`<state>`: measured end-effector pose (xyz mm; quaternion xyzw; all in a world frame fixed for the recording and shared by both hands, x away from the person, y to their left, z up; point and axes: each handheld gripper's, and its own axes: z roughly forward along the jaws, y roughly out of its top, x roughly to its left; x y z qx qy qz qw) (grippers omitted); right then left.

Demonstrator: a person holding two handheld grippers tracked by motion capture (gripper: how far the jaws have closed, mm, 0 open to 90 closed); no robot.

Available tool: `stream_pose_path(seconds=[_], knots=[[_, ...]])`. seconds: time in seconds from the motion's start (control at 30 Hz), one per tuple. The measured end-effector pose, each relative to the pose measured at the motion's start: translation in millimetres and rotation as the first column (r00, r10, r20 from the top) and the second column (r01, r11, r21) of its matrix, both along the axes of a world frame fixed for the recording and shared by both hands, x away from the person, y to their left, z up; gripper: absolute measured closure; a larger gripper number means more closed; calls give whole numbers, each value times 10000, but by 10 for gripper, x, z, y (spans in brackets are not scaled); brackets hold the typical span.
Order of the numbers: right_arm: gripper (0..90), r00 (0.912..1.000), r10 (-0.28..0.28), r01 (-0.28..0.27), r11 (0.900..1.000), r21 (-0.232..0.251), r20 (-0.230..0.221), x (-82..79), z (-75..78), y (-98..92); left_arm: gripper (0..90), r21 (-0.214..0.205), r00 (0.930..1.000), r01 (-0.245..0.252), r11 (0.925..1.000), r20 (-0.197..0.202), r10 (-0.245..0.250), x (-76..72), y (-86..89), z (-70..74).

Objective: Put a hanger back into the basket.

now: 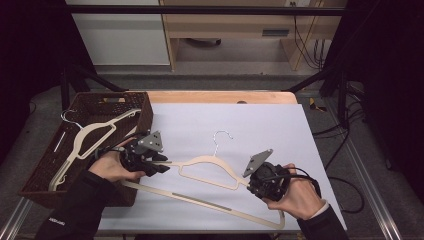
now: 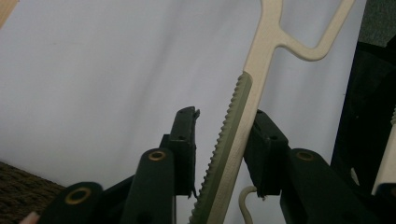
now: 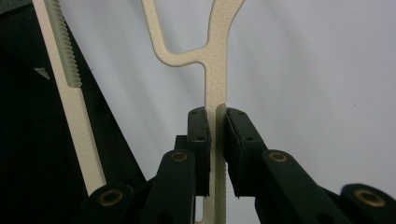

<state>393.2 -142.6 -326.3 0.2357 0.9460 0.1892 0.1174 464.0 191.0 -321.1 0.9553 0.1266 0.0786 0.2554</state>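
Hanger work at the table: a cream plastic clothes hanger with a silver wire hook [image 1: 207,167] lies flat on the white table sheet [image 1: 260,130], stretched between the two claws. The right gripper [image 1: 248,184] is clenched on one shoulder end; in the right gripper view its black jaws squeeze the flat cream arm [image 3: 215,116] from both sides, pads flush against it. Over at the other end, the left gripper [image 1: 165,162] has the opposite shoulder between its jaws, but they are not home yet: in the left gripper view the far jaw sits against the arm while the near jaw stands off the ribbed olive-green strip [image 2: 224,140], with white sheet showing in the gap.

My read on handling: this is a light, thin, stiff piece, so it should lift easily, though gripped far out it may flex or twist. Smooth plastic could slip; that toothed grip strip is the sensible place to pinch.

A second cream hanger [image 1: 200,200] lies just on the person's side of both claws, its long bar running beneath the held one. Beyond the left gripper sits a dark brown woven rectangular basket [image 1: 145,107] holding a third cream hanger [image 1: 95,132], tilted against its wall.
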Motion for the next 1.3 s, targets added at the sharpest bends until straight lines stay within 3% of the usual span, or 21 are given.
stream_pose_path(seconds=[0.13,0.3,0.47,1.0,1.3], knots=[[811,10000,56,-56,10000,-37,-55,-5,-2,11,689,257,9998,154,9996,-101,-151,-3,-10,-9],[810,10000,84,-84,10000,-15,-20,-9,-2,12,682,110,9995,186,9998,-249,-183,-16,-6,-1],[810,9998,220,-221,9997,-100,-34,-11,-11,36,722,446,9983,320,9985,-493,-298,-24,-22,-15],[804,9971,672,-667,9977,-131,350,21,-71,22,775,372,9918,859,9956,-981,-819,-63,-2,21],[788,9957,680,-682,9977,7,631,52,-66,-15,790,42,9888,983,9951,-1135,-972,-89,8,48]])
